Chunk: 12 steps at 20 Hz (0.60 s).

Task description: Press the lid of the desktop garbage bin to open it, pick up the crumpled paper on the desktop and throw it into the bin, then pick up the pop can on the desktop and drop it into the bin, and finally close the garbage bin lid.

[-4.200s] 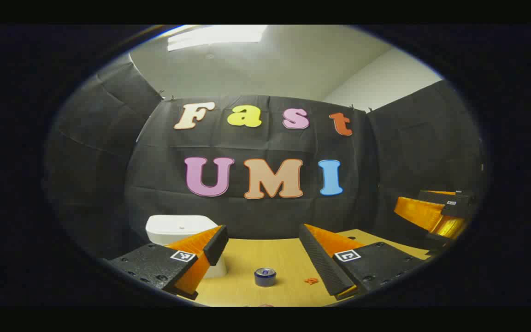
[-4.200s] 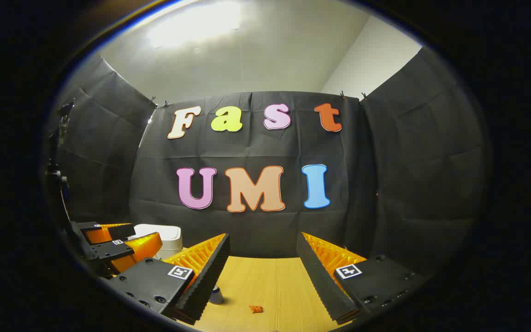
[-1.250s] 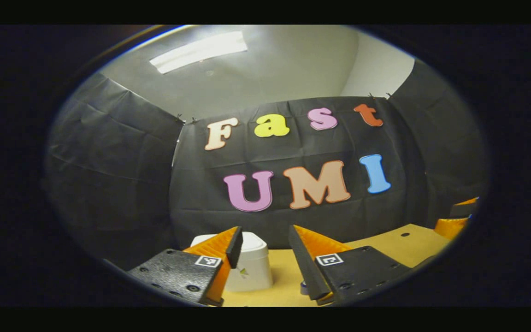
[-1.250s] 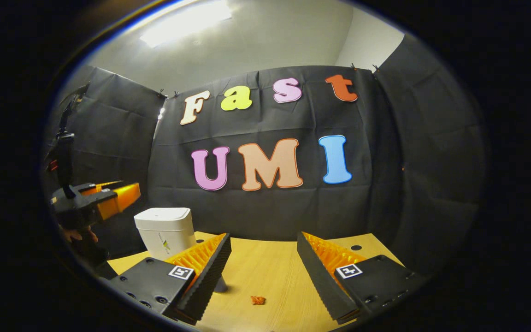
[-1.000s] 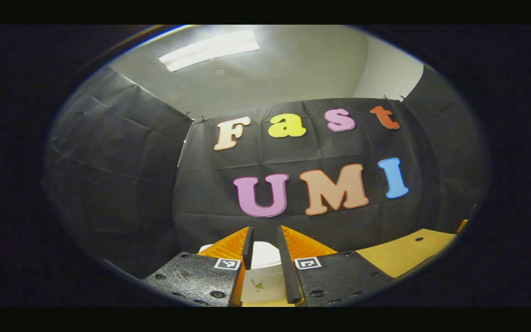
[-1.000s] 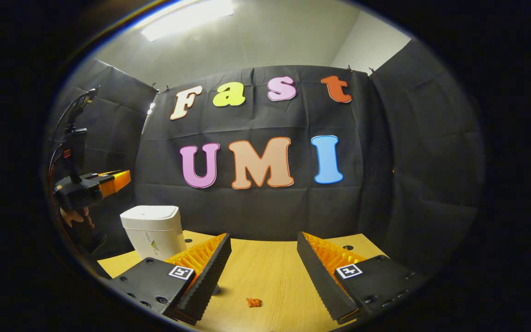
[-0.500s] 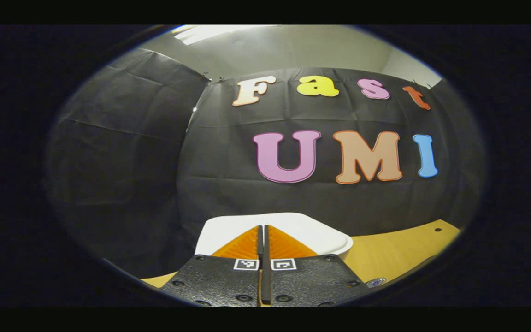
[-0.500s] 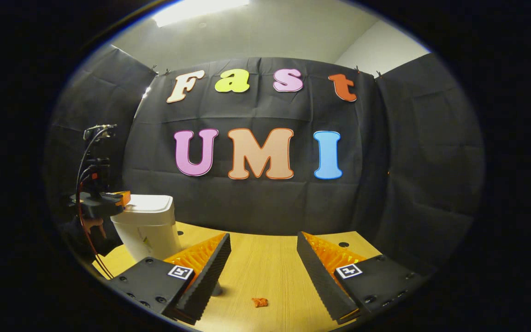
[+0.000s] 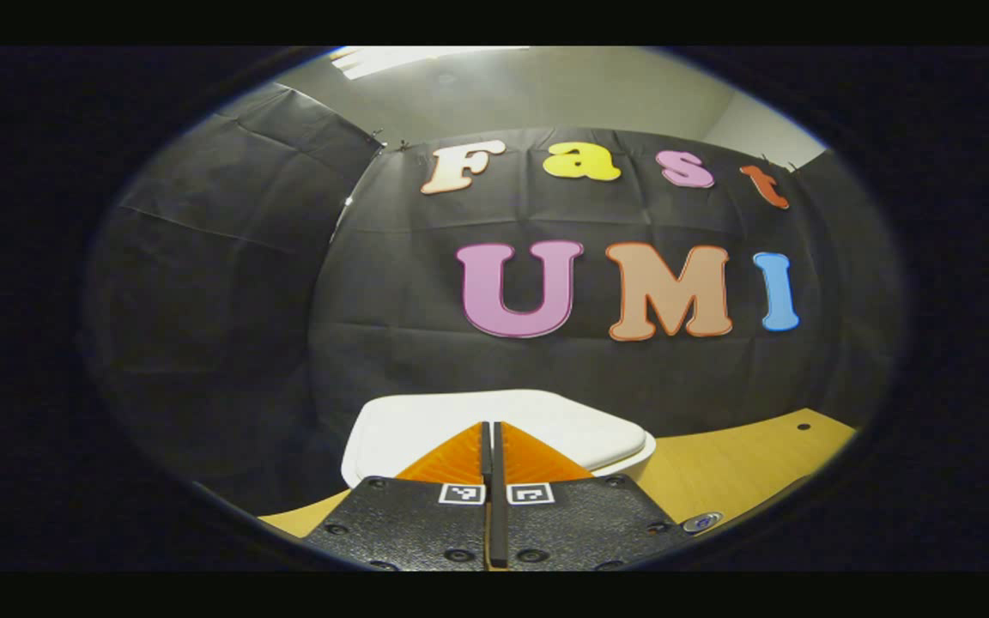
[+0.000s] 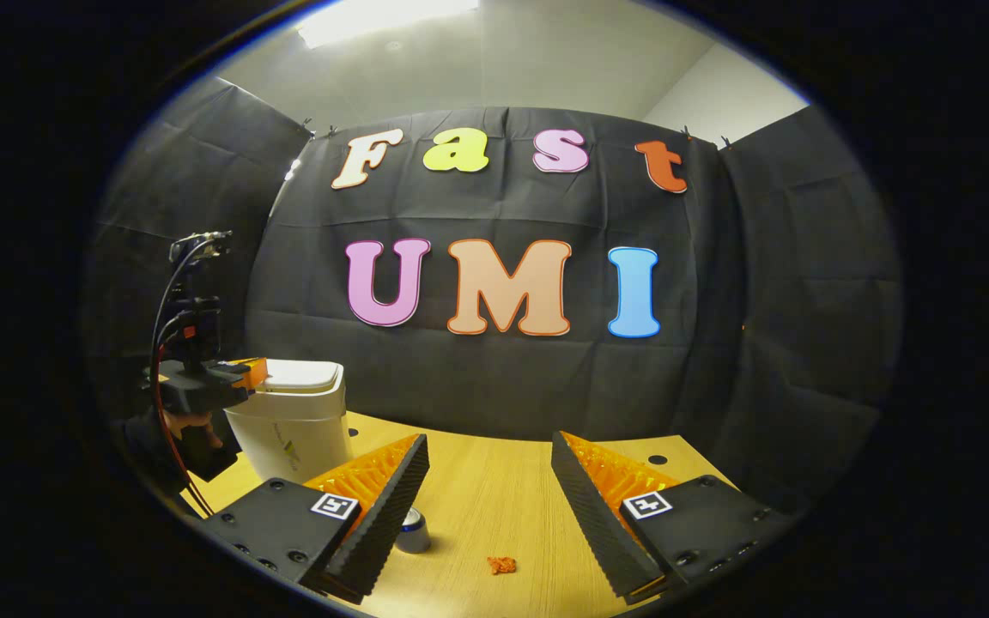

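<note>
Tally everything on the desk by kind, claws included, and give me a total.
Bins: 1, the white bin, lid down.
Cans: 1, the can standing on the desk.
Paper scraps: 1, the orange paper.
Claws: 2, the left claw, closed over the lid, and the right claw, open above the desk.
Total: 5.

Black textured gripper bodies with round screws, square coded markers, ribbed wedge-shaped jaws, looping cables.

No readable text stands on anything here. The bin [image 10: 293,429] bears a small mark at 9 o'clock in the right gripper view, too small to read. Square coded markers sit on each hand-held gripper's fingers [image 10: 333,505].
</note>
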Tool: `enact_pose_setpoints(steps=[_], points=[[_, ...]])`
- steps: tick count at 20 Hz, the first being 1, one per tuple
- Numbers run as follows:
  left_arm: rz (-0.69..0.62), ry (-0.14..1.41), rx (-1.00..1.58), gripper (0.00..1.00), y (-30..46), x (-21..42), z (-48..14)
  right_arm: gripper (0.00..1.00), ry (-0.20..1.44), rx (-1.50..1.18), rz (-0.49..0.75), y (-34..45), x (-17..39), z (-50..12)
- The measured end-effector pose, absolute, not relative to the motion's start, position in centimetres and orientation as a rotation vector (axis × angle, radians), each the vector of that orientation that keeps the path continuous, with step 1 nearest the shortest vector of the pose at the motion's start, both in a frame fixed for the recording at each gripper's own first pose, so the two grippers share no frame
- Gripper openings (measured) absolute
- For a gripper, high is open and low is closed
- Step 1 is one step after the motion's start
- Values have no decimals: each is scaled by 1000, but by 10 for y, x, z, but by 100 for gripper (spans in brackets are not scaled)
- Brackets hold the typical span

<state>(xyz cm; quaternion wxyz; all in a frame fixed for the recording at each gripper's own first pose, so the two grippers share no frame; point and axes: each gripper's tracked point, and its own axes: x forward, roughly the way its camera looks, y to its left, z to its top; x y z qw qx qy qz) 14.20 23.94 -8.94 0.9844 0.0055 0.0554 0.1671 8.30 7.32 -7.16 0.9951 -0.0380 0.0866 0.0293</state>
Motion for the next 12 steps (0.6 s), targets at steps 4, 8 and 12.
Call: enact_pose_setpoints(steps=[4, 8, 12], points=[[318, -4, 33, 95, 222, 123, -31, 96, 158, -63, 85, 69, 84, -69], [322, -48, 24, 92, 200, 85, -3, 95, 152, -57, 117, 58, 85, -77], [291, -74, 27, 93, 163, 46, -4, 96, 234, -71, 151, 43, 90, -123]])
